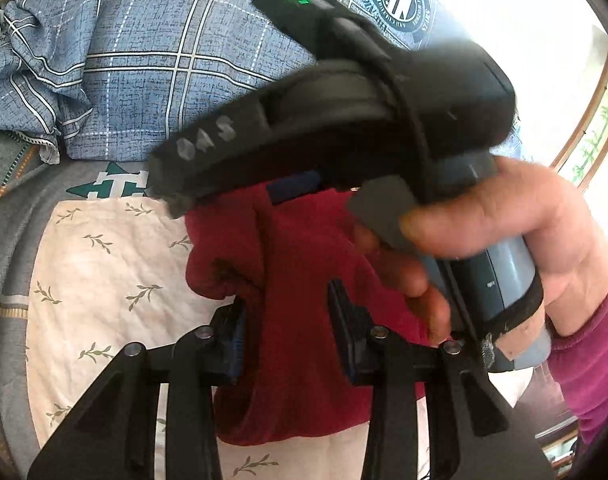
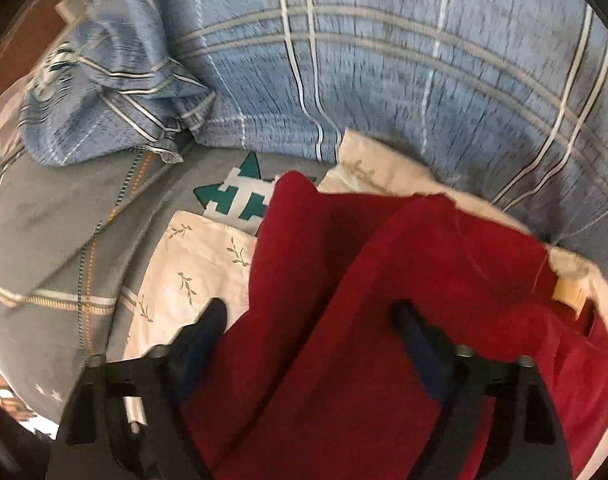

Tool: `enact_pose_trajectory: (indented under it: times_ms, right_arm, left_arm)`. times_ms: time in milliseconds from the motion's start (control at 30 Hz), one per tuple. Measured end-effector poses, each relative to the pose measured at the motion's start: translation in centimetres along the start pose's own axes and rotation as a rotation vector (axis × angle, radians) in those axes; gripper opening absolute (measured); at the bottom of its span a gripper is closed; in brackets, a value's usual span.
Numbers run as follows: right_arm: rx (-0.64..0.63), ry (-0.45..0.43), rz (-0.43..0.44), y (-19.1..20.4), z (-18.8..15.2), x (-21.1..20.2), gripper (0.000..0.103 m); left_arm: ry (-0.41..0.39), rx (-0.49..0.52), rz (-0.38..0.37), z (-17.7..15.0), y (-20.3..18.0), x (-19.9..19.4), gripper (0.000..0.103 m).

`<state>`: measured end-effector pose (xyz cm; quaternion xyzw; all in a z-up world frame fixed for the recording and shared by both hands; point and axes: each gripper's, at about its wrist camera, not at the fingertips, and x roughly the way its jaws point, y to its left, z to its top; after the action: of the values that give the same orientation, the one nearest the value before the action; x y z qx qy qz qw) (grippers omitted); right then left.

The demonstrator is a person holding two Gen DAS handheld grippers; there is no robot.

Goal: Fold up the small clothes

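Note:
A small dark red garment [image 1: 299, 320] lies bunched on a white cloth with a leaf print [image 1: 103, 280]. My left gripper [image 1: 287, 304] is open, its jaws either side of the red fabric. The right gripper's body [image 1: 344, 120], held in a hand, crosses the left wrist view above the garment; its fingertips are hidden there. In the right wrist view the red garment [image 2: 364, 320] fills the gap between the open jaws of my right gripper [image 2: 308, 312], with a raised fold running between them.
A blue plaid bedcover [image 1: 163, 60] lies behind, bunched at the left [image 2: 103, 92]. Grey bedding with a green and white motif [image 2: 243, 200] lies under the white cloth [image 2: 191, 264]. A bright window [image 1: 524, 20] is at the right.

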<state>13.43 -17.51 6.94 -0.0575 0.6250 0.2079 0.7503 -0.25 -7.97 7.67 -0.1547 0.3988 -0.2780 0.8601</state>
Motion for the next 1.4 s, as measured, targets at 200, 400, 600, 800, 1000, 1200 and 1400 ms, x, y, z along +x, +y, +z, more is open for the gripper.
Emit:
enact_pose_trajectory:
  times_ms: [200, 400, 600, 800, 1000, 1200, 1400]
  right_arm:
    - [0.003, -0.138, 0.054, -1.3, -2.5, -2.5, 0.032]
    - [0.044, -0.207, 0.106, -2.6, -3.7, -4.0, 0.026]
    - [0.083, -0.229, 0.145, -4.1, -4.7, -5.1, 0.025]
    - [0.106, -0.239, 0.161, -4.8, -5.3, -5.1, 0.025]
    - [0.147, -0.273, 0.194, -5.3, -5.8, -5.1, 0.025]
    - [0.161, -0.323, 0.229, -6.1, -6.9, -6.7, 0.018]
    - [0.168, -0.395, 0.261, -8.5, -9.0, -10.6, 0.008]
  left_arm:
    - [0.007, 0.019, 0.034, -0.5, -1.0, 0.2, 0.034]
    - [0.013, 0.029, 0.068, -1.0, -1.7, 0.7, 0.037]
    - [0.013, 0.036, 0.088, -1.2, -1.7, 1.1, 0.042]
    - [0.021, 0.043, 0.114, -1.4, -1.7, 1.3, 0.042]
    - [0.030, 0.027, 0.098, -1.3, -1.7, 1.3, 0.034]
    - [0.001, -0.022, 0.050, -0.9, -1.9, 0.0, 0.018]
    - [-0.043, 0.013, 0.048, -0.7, -5.3, -1.8, 0.017]
